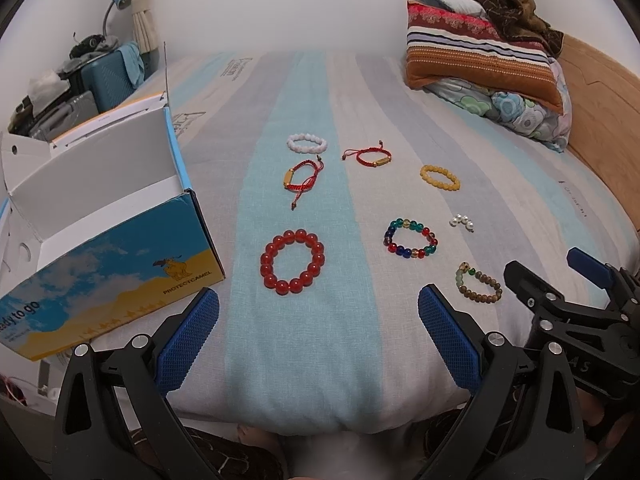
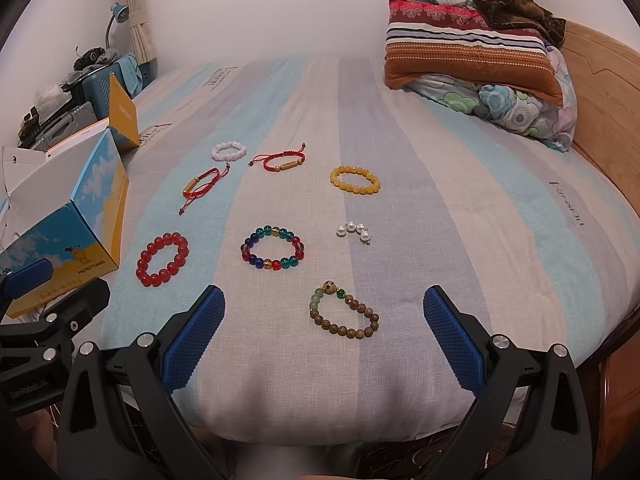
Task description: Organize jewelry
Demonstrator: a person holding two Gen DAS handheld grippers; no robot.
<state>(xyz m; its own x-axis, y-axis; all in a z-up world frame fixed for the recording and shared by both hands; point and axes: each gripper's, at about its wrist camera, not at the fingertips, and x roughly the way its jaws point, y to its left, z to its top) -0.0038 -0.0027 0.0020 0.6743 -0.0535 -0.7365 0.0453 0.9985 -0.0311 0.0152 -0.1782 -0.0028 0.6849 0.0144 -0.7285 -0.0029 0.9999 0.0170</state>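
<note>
Striped bed. Far left: open box, flaps up. Left gripper released, empty, near edge, red bead bracelet just beyond it. Further back: white bracelet, two red cord bracelets, yellow bracelet. Centre: multicolour bracelet, pearls. Right gripper released, empty; brown bracelet lies between its fingers

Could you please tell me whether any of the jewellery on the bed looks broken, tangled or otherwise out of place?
Mostly tidy closed loops, but the short string of white pearls lies as an open arc, not a ring, beside the multicoloured glass bead bracelet. It may be broken or a different piece; I cannot tell which.
</note>
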